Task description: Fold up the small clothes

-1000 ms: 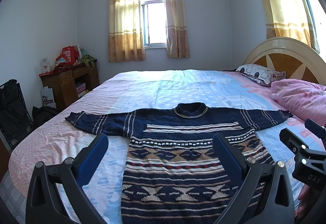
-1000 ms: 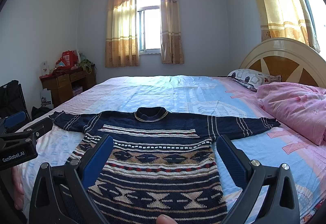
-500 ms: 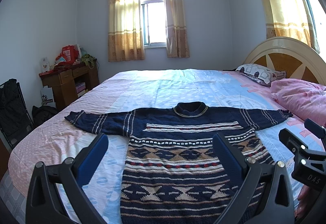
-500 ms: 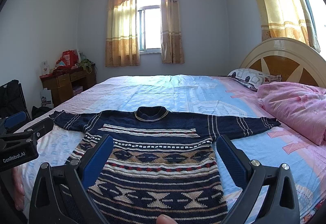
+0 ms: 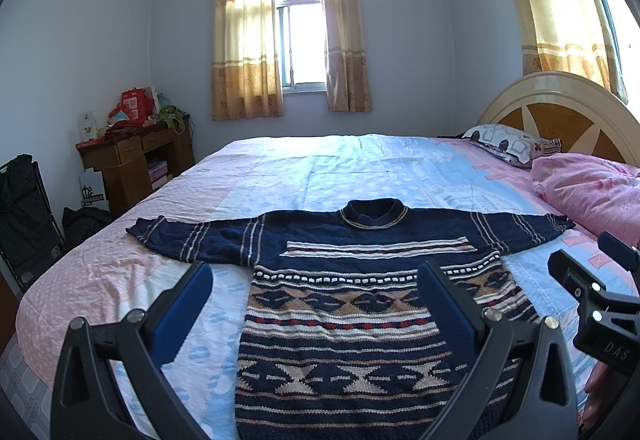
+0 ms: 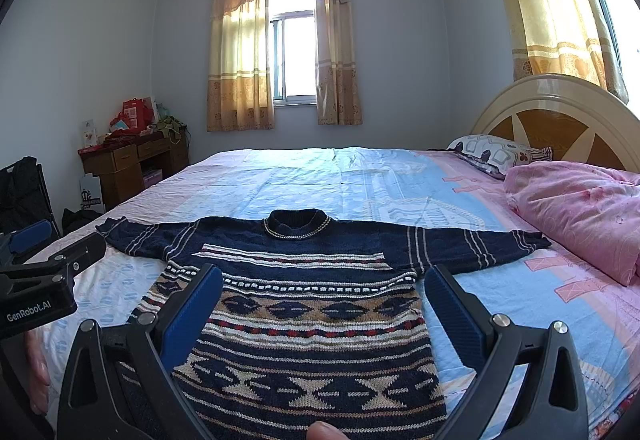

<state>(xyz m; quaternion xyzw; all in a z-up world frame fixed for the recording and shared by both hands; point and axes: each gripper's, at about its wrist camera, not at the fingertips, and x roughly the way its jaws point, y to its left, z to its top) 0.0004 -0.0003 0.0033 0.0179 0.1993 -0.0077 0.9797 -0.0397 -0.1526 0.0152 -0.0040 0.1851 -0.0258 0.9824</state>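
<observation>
Left wrist view: one knitted navy sweater (image 5: pixel 352 304) with banded geometric patterns lies flat, both sleeves spread, at lower centre on the bed (image 5: pixel 320 168), whose sheet is pastel pink and blue. The left gripper (image 5: pixel 316 296) hovers above, blue-padded fingers (image 5: pixel 182 310) released, empty. Two curtained windows, one wooden desk (image 5: pixel 136 160) at left.

Right wrist view: the right gripper (image 6: pixel 323 302) is likewise spread wide, grasping nothing, over the same sweater (image 6: pixel 316 304). One patterned pillow (image 6: pixel 496 154) and one pink quilt (image 6: pixel 580 208) occupy the right edge below a rounded headboard (image 6: pixel 560 108).
</observation>
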